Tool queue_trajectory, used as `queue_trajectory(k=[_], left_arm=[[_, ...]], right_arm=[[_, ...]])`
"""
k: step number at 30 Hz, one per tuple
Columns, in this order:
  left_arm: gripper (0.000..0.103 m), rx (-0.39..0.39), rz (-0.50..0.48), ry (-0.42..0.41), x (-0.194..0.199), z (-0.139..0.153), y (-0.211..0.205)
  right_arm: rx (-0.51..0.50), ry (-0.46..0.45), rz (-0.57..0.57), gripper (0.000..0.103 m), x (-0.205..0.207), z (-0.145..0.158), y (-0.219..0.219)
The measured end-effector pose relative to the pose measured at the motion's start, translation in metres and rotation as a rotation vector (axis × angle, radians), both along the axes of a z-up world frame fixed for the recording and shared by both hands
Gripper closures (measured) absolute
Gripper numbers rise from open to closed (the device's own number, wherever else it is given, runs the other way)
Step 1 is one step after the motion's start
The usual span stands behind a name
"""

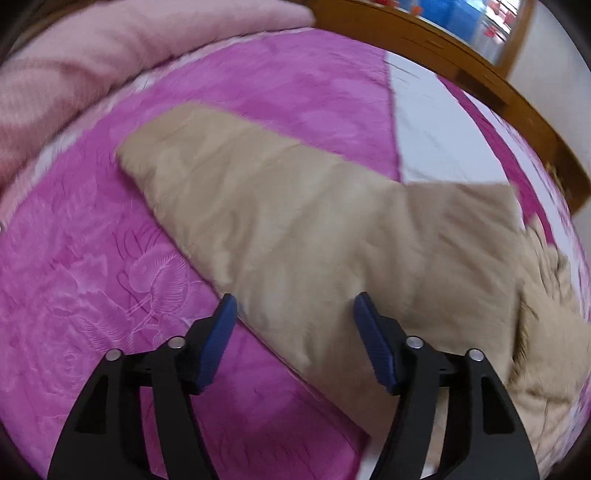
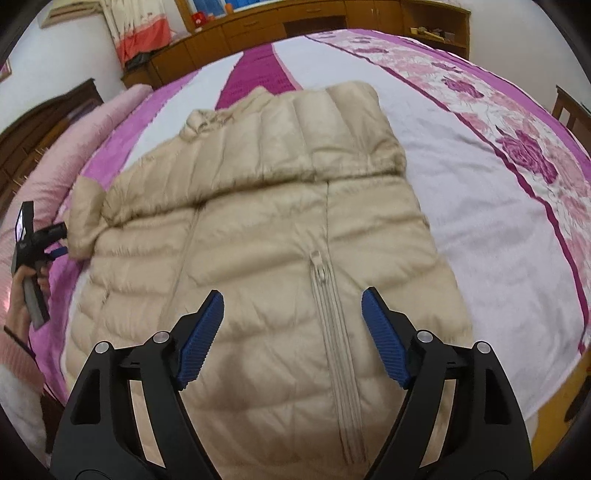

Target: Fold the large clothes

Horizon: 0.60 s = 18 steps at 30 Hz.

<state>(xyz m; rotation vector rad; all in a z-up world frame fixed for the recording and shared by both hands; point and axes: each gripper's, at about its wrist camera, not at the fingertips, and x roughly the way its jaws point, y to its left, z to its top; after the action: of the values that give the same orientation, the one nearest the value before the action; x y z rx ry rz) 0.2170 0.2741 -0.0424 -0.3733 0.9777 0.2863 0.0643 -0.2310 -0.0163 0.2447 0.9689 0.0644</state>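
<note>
Magenta-white bedspread (image 2: 480, 229) under beige jacket (image 2: 258, 229), wood cabinets (image 2: 258, 26) behind; both tongs (image 1: 293, 306) (image 2: 293, 299) spread, empty.

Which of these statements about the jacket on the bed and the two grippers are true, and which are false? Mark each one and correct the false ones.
1. The jacket is beige and quilted. True.
2. The zip runs down the front of the jacket, which lies face up. True.
3. The right gripper is shut on the jacket. False: it is open, with nothing between its fingers.
4. The jacket lies on a bare wooden floor. False: it lies on a bed with a pink and white cover.
5. The left gripper is open, near the sleeve. True.
6. The sleeve lies on green fabric. False: it lies on magenta fabric.
</note>
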Motion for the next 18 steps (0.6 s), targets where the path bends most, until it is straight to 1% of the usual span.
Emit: queue_trajectory(k=[1,4,7,10,12,14,15,16,17,18], left_arm=[[0.033,-0.023,0.018,-0.008,0.001,-0.005,0.007],[0.030,-0.081,0.045,-0.043,0.005,-0.016,0.020],[0.028,-0.087,0.046,-0.068,0.009,-0.021,0.023],[0.028,-0.074,0.054,-0.076,0.011,-0.025,0.021],[0.030,-0.058,0.060,-0.077,0.012,-0.024,0.018],[0.039,-0.033,0.067,-0.075,0.014,-0.024,0.017],[0.048,-0.021,0.072,-0.074,0.013,-0.024,0.017],[0.062,-0.014,0.077,-0.075,0.012,-0.022,0.018],[0.070,-0.019,0.076,-0.080,0.011,-0.021,0.019],[0.084,-0.041,0.073,-0.088,0.009,-0.019,0.021]], right_arm=[[-0.004,0.007,0.001,0.026,-0.001,-0.002,0.000],[-0.018,0.020,0.002,0.026,-0.004,-0.007,0.004],[-0.032,0.025,0.004,0.026,-0.005,-0.009,0.007],[-0.034,0.029,0.001,0.025,-0.005,-0.009,0.008],[-0.033,0.028,0.005,0.023,-0.005,-0.009,0.009],[-0.031,0.027,0.008,0.023,-0.006,-0.008,0.009],[-0.029,0.027,0.008,0.023,-0.006,-0.008,0.008],[-0.027,0.026,0.009,0.023,-0.006,-0.007,0.008],[-0.024,0.025,0.011,0.023,-0.006,-0.006,0.008],[-0.022,0.025,0.012,0.022,-0.006,-0.006,0.008]])
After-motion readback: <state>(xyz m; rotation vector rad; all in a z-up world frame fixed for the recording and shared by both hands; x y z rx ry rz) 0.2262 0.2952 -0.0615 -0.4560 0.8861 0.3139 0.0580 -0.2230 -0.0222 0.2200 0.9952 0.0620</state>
